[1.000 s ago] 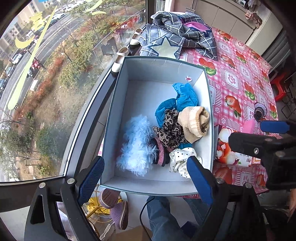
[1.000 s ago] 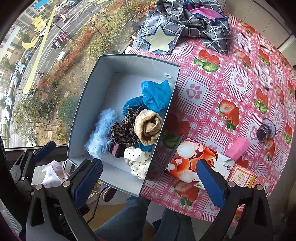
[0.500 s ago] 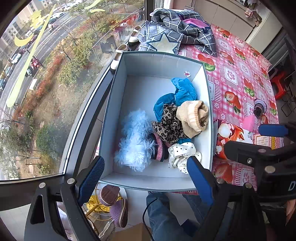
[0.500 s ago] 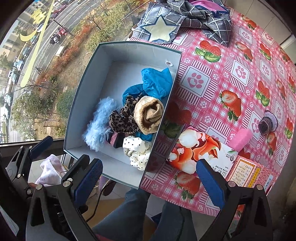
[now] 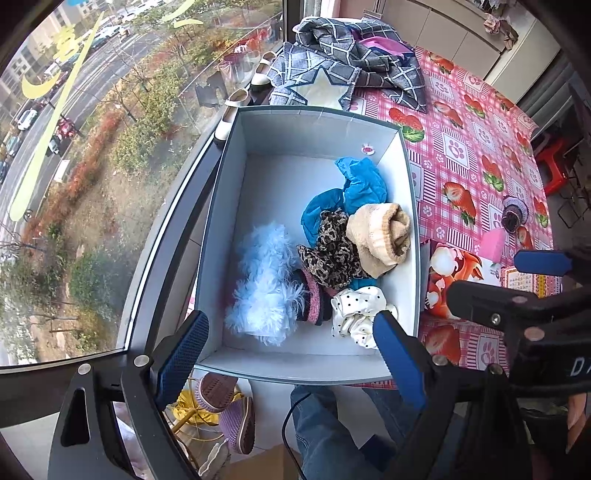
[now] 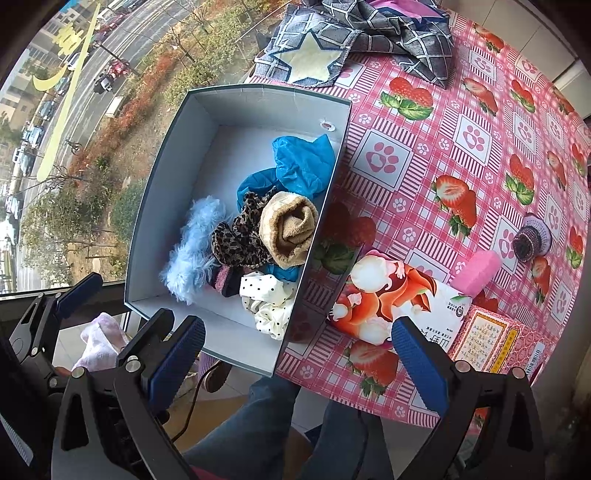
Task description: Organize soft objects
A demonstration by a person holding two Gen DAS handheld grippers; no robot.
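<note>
Pink strawberry-and-paw tablecloth [image 6: 436, 155] covers a table beside a tall window looking down on a street. A grey box [image 5: 229, 206] sits at the table's window-side edge, its near end hanging past the table rim above a person's jeans [image 5: 325, 435]. Inside, soft items crowd the wall at 3 o'clock: a blue cloth [image 5: 360, 182], a leopard-print piece [image 5: 332, 254], a rolled beige sock [image 5: 380, 236], a fluffy light-blue piece [image 5: 264, 284] and a white dotted scrunchie [image 5: 356, 308]. A dark pink-banded item [image 5: 314, 302] is mostly buried between them and hard to identify. The box floor toward 12 o'clock and along the 9 o'clock wall lies bare. On the tablecloth at 3 o'clock of the box rest a tissue pack [image 6: 399, 295], a pink sponge [image 6: 478, 271] and a small knitted piece [image 6: 532, 240], well apart from the box. A checked garment [image 6: 369, 33] at 12 o'clock is cut off by the frame. The left gripper [image 5: 291, 347] hangs over the box's near end, jaws spread wide with nothing between them. The right gripper [image 6: 299, 354] hovers over the table's near edge, jaws likewise apart and empty. Shoes [image 5: 229, 410] on the floor below are partly hidden.
</note>
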